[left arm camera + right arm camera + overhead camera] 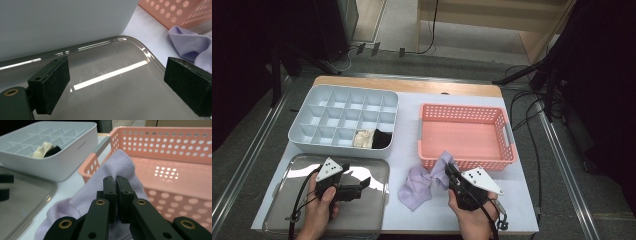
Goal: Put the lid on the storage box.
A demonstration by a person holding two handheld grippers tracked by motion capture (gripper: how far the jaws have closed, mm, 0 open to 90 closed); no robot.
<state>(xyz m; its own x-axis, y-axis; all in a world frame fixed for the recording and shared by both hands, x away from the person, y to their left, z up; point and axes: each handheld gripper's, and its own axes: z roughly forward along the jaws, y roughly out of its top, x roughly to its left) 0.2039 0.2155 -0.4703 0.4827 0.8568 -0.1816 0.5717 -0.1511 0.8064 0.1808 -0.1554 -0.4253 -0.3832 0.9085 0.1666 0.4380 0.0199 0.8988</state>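
Observation:
A lilac cloth (422, 181) lies partly on the white table in front of the pink basket (464, 157), one end lifted. My right gripper (451, 172) is shut on that lifted end; in the right gripper view its jaws pinch the lilac cloth (117, 167) just before the pink basket (175, 182). My left gripper (362, 185) hovers over the metal tray (282, 210), jaws wide apart with nothing between them. In the left gripper view, the left gripper (117, 85) looks across the metal tray (112, 100), with the lilac cloth (190, 45) off to the right.
A white divided box (312, 137) stands behind the tray; one near cell holds a cream item (363, 138), the adjoining one a black item (382, 139). The table's front edge is near both hands. Cables run along the floor at the right.

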